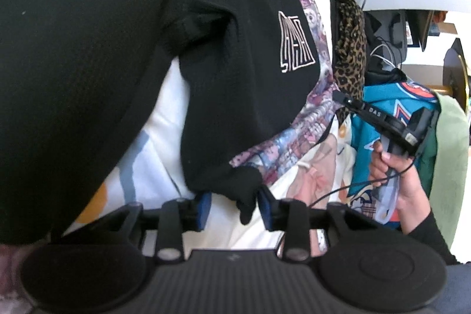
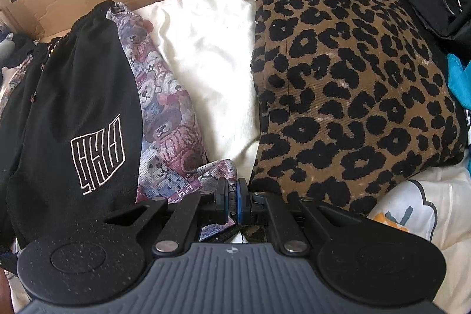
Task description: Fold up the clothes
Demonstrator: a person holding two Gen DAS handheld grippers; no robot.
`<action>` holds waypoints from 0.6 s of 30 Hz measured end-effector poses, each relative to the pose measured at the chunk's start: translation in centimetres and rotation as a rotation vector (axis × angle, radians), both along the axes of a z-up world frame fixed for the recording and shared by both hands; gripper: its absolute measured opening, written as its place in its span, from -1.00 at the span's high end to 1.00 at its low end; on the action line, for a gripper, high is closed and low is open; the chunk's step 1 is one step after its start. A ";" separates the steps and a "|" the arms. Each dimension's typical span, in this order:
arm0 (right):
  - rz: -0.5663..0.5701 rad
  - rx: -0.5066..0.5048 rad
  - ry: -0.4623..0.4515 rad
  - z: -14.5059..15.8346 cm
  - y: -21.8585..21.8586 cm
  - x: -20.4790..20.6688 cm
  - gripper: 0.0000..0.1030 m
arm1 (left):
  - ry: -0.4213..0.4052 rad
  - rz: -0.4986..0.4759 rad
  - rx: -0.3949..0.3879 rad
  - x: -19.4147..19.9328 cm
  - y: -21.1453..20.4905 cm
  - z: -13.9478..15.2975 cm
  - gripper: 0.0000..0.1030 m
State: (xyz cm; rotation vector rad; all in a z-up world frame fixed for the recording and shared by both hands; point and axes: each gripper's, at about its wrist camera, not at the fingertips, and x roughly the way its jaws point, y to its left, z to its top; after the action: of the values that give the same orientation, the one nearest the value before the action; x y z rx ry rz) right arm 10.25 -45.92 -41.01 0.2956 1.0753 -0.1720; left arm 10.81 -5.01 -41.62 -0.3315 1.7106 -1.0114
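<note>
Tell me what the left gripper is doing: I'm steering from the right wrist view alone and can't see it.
Observer: The left gripper is open. A corner of the black garment hangs between its pads, not pinched.
Operator: My right gripper looks shut on the bear cloth. What lies past the leopard cushion?
Observer: A green cloth, just beyond the teal jersey.
</note>
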 end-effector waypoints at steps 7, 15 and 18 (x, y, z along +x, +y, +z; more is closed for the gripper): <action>-0.008 0.011 -0.005 1.0 -0.4 -0.4 0.93 | 0.025 0.021 -0.026 0.4 1.0 0.6 0.77; 0.041 0.000 0.026 3.7 0.0 -2.5 0.93 | 0.109 -0.042 -0.044 0.0 1.6 2.7 0.90; 0.048 0.007 0.026 5.1 0.1 -3.0 0.93 | 0.124 -0.052 -0.049 0.2 1.8 3.3 0.90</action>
State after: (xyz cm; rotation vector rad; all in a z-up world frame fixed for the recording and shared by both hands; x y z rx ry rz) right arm 7.21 -45.87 -35.91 0.2748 1.1076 -0.1294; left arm 10.99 -3.20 -38.27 -0.3904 1.8153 -1.0917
